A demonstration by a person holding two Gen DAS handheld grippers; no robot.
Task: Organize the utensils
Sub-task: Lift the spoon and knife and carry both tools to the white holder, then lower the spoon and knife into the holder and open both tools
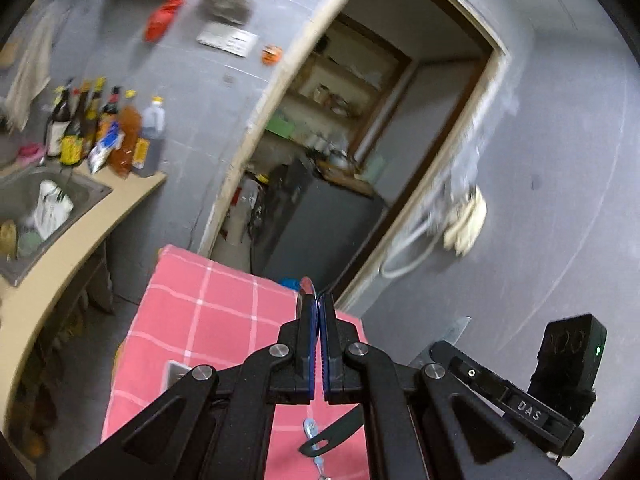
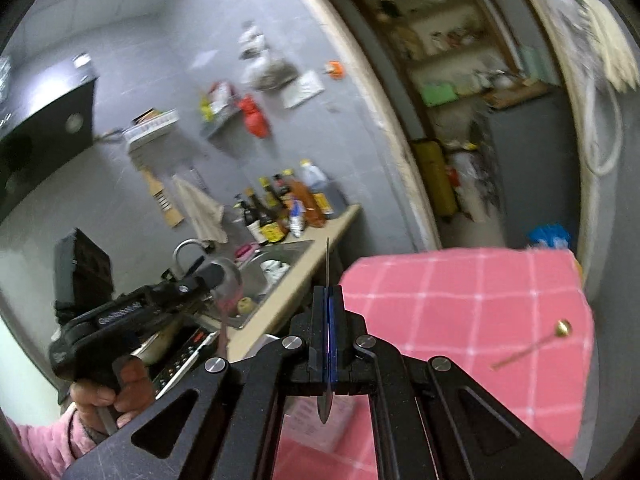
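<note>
My left gripper is shut on a shiny metal spoon, whose rounded end sticks up past the fingertips. The right wrist view shows that same gripper raised at the left, held by a hand in a pink sleeve. My right gripper is shut on a thin metal knife seen edge-on, its blade running up and down through the pads. Both are held above a table with a pink checked cloth. A brass long-handled spoon lies on the cloth. A black-handled utensil and a small silver-blue piece lie below the left gripper.
A counter with a steel sink and several sauce bottles runs along the left. An open doorway with shelves is behind the table. A stove top sits near the person's hand. A pale box lies under the right gripper.
</note>
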